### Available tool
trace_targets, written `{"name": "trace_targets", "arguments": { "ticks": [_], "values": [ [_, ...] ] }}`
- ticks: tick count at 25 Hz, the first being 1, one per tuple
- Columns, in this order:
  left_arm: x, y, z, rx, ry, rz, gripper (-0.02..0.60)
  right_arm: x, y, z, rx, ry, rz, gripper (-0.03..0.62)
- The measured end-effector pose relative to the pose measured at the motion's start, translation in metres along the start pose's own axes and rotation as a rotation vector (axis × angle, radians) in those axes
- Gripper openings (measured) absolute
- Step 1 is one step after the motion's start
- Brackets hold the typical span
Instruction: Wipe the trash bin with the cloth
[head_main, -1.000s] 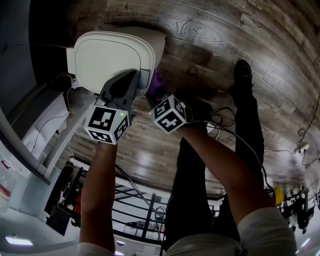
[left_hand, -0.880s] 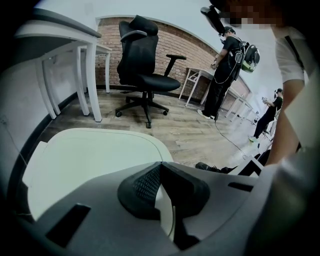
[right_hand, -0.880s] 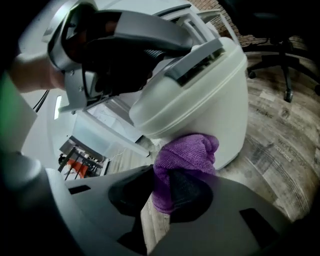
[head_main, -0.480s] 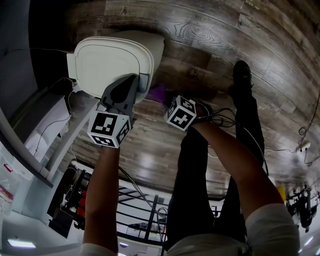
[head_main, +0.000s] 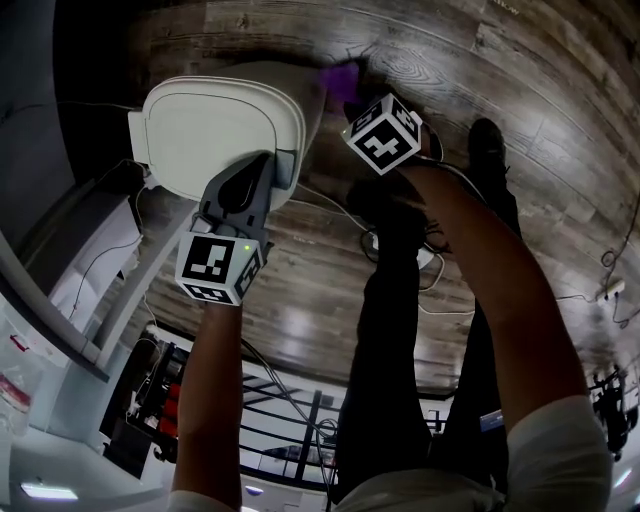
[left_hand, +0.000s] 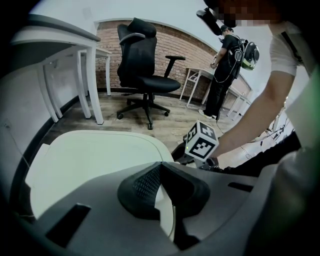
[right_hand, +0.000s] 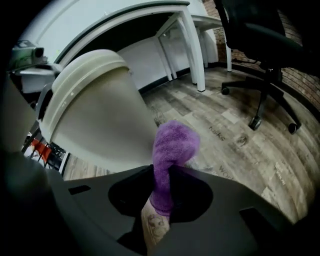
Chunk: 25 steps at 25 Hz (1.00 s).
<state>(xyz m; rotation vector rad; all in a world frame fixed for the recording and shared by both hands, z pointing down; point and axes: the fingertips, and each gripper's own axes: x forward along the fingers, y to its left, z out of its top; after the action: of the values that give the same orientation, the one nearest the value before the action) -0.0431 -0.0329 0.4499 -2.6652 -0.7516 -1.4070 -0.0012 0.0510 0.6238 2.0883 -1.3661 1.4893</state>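
Swinging away from the person along the trash bin's (head_main: 215, 125) side, the right gripper (head_main: 352, 100) carried the purple cloth (right_hand: 170, 150), clamped between its jaws, just beside the bin's wall. The left gripper (head_main: 262, 165), jaws pressed together, stayed at the edge of the bin's lid (left_hand: 90, 160), above wood flooring (head_main: 480, 60).

A black office chair (left_hand: 145, 65) stands on the wood-plank floor (head_main: 560, 150) in front of a brick wall (left_hand: 190, 55), beside a white desk (left_hand: 60, 32). A second person (left_hand: 222, 75) stands to the right of the chair. Cables (head_main: 425, 268) lie on the floor.
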Motion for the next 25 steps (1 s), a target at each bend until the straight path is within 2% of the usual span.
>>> {"name": "trace_targets", "arguments": {
  "ticks": [2, 5, 9, 14, 18, 22, 25],
  "values": [
    [0.0, 0.0, 0.0, 0.001, -0.001, 0.003, 0.005, 0.003, -0.009, 0.02, -0.009, -0.032, -0.016, 0.087],
    [-0.001, -0.001, 0.001, 0.008, -0.005, 0.009, 0.005, 0.009, 0.004, 0.037, -0.048, -0.061, 0.017, 0.087],
    [0.0, -0.001, 0.0, 0.007, -0.004, 0.01, 0.003, 0.014, 0.046, 0.023, -0.087, -0.059, 0.073, 0.087],
    [-0.001, 0.0, 0.001, 0.013, -0.009, 0.015, 0.005, 0.006, 0.089, 0.01, 0.032, -0.09, 0.073, 0.087],
    [-0.001, 0.0, 0.0, 0.013, -0.009, 0.019, 0.005, 0.003, 0.126, -0.003, 0.077, -0.081, 0.122, 0.087],
    [0.0, 0.0, 0.0, -0.005, -0.007, 0.017, 0.003, 0.002, 0.166, -0.017, 0.019, -0.039, 0.207, 0.087],
    [-0.001, 0.001, -0.001, -0.014, -0.006, 0.015, 0.004, -0.002, 0.203, -0.031, -0.103, 0.0, 0.335, 0.087]
  ]
}}
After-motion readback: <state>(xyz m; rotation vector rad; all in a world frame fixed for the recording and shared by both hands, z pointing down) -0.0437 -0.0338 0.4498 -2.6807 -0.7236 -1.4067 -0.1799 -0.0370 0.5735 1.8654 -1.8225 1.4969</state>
